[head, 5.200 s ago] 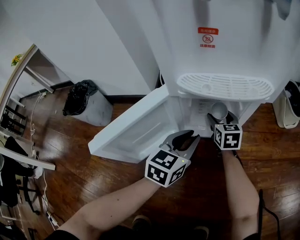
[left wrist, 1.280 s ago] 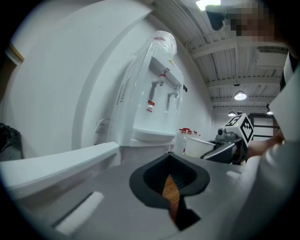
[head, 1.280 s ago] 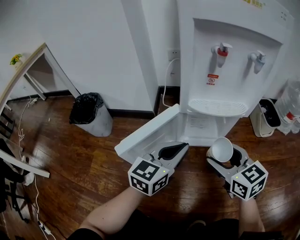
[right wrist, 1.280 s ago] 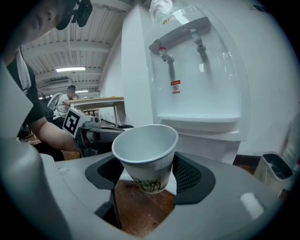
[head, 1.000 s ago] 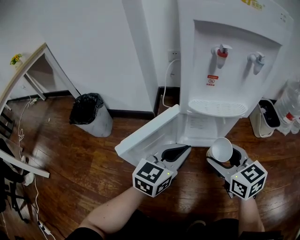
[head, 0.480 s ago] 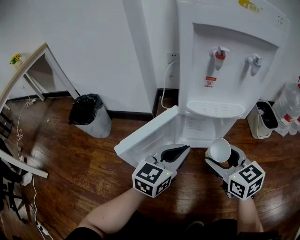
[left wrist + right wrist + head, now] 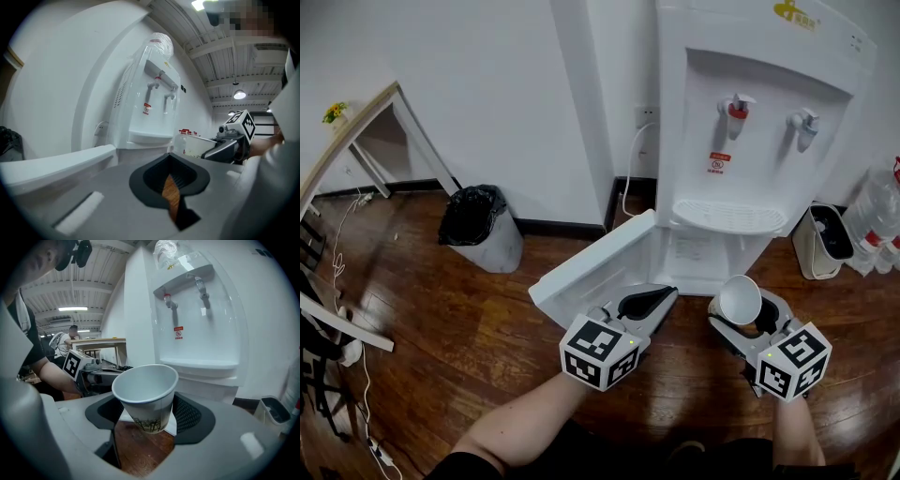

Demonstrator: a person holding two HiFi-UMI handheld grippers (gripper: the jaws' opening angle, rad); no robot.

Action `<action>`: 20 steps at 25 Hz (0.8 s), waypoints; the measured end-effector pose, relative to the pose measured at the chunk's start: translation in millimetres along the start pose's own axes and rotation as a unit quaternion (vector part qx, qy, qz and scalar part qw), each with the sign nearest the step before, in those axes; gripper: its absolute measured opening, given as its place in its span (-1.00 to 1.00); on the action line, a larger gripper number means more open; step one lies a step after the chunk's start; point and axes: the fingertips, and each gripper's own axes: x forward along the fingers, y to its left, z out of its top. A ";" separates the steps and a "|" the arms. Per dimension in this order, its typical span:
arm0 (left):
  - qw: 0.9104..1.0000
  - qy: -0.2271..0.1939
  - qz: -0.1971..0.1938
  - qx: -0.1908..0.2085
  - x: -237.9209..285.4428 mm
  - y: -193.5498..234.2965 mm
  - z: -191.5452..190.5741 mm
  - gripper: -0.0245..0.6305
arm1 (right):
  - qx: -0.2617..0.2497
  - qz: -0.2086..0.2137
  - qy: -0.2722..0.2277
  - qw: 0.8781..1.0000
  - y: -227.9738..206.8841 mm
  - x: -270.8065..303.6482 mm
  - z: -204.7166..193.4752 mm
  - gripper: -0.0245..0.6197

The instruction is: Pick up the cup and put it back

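A white paper cup [image 7: 741, 299] with a dark print low on its side [image 7: 146, 394] sits tilted between the jaws of my right gripper [image 7: 747, 311], which is shut on it. The cup hangs above the wooden floor in front of the white water dispenser [image 7: 761, 141], whose lower cabinet door [image 7: 589, 269] stands open to the left. My left gripper [image 7: 645, 300] hovers beside that door, shut with only a thin slit between its jaws [image 7: 170, 183] and nothing in it. The right gripper's marker cube [image 7: 243, 124] shows in the left gripper view.
A bin with a black bag [image 7: 478, 225] stands by the wall at the left. A small white bin [image 7: 821, 242] and water bottles [image 7: 885, 223] stand right of the dispenser. A wooden table edge [image 7: 352, 127] is at the far left. The drip tray [image 7: 730, 216] juts out above the cabinet.
Since the earliest frame the right gripper has come back from the cabinet with the cup in it. Over the last second both grippers hold almost still; the view tilts up slightly.
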 end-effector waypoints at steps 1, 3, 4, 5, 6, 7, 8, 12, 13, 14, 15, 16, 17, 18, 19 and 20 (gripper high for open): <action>1.000 0.002 -0.001 0.001 -0.2 -1.0 -0.6 -0.28 | 0.001 0.001 0.000 1.000 0.1 -0.1 -0.6 0.09; 1.000 0.007 0.000 0.003 -1.2 -1.1 -2.2 -0.28 | 0.004 0.002 -0.003 1.000 -0.8 -0.1 -0.3 0.09; 1.000 0.009 0.001 0.003 -1.9 -0.2 -3.1 -0.29 | 0.007 0.002 -0.004 1.000 -2.0 0.4 0.2 0.09; 1.000 0.010 0.002 0.001 -2.8 0.9 -4.1 -0.29 | 0.009 0.001 -0.005 1.000 -3.5 1.7 0.1 0.09; 1.000 0.012 0.001 -0.001 -3.8 2.1 -5.6 -0.29 | 0.010 0.000 -0.004 1.000 -5.2 3.8 -1.1 0.09; 1.000 0.013 -0.001 -0.004 -4.7 3.0 -7.7 -0.29 | 0.011 0.000 -0.002 1.000 -6.7 6.8 -3.4 0.09; 1.000 0.016 -0.003 -0.006 -5.0 3.8 -10.5 -0.29 | 0.013 0.000 0.000 1.000 -8.1 10.4 -6.6 0.09; 0.999 0.039 -0.004 -0.002 -0.7 6.6 -30.5 -0.29 | 0.019 0.001 0.014 1.000 -18.3 27.9 -21.7 0.09; 0.999 0.045 -0.002 -0.003 0.9 6.7 -35.6 -0.29 | 0.021 0.000 0.017 1.000 -21.4 32.3 -24.9 0.09; 0.999 0.049 -0.001 -0.007 2.5 6.4 -39.8 -0.29 | 0.023 0.000 0.020 1.000 -24.5 37.0 -28.2 0.09; 0.999 0.051 -0.001 -0.011 4.1 6.1 -43.0 -0.29 | 0.025 -0.001 0.021 0.999 -27.5 42.1 -31.5 0.09; 0.998 0.053 -0.001 -0.015 5.8 6.3 -45.5 -0.29 | 0.028 -0.002 0.021 0.999 -30.6 47.6 -34.9 0.09; 0.998 0.055 -0.001 -0.019 8.1 7.2 -47.3 -0.30 | 0.031 -0.003 0.020 0.999 -33.9 53.1 -37.8 0.09; 0.998 0.056 0.001 -0.022 11.3 9.0 -48.9 -0.31 | 0.034 -0.004 0.017 0.999 -37.7 58.1 -40.6 0.09; 0.998 0.058 0.003 -0.025 16.0 11.7 -51.3 -0.33 | 0.034 -0.007 0.016 0.999 -42.2 62.5 -44.1 0.09; 0.998 0.061 0.006 -0.028 21.8 15.2 -55.4 -0.33 | 0.032 -0.012 0.017 0.999 -47.4 66.4 -49.1 0.09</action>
